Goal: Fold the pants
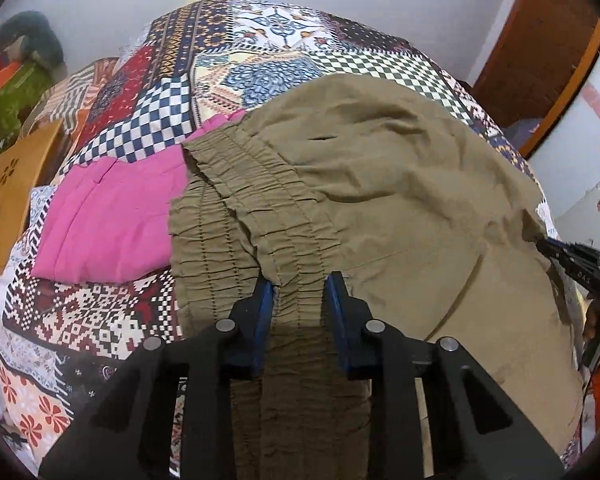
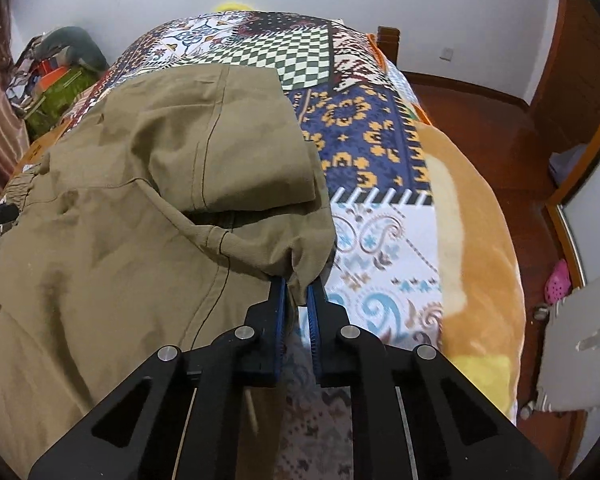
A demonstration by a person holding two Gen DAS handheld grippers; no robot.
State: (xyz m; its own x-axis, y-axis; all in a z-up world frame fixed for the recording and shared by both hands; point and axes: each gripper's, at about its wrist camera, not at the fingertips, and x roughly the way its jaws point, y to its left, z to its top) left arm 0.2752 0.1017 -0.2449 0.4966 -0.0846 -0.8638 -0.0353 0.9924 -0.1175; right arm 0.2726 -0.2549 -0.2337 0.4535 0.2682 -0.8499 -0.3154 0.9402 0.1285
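Observation:
Olive-khaki pants (image 1: 400,184) lie crumpled on a patchwork bedspread (image 1: 100,312). My left gripper (image 1: 300,284) is shut on their gathered elastic waistband (image 1: 296,300). In the right wrist view the pants (image 2: 140,208) are doubled over, one layer on top of another. My right gripper (image 2: 298,288) is shut on a bunched corner of the fabric (image 2: 304,268) at the pants' right edge. The right gripper also shows at the right edge of the left wrist view (image 1: 548,246), and the left gripper at the left edge of the right wrist view (image 2: 14,210).
A folded pink garment (image 1: 112,216) lies on the bedspread left of the waistband. An orange blanket (image 2: 480,240) covers the bed's right side. Red-brown wooden floor (image 2: 480,104), a pink shoe (image 2: 558,280), and clutter at the far left (image 2: 56,76) surround the bed.

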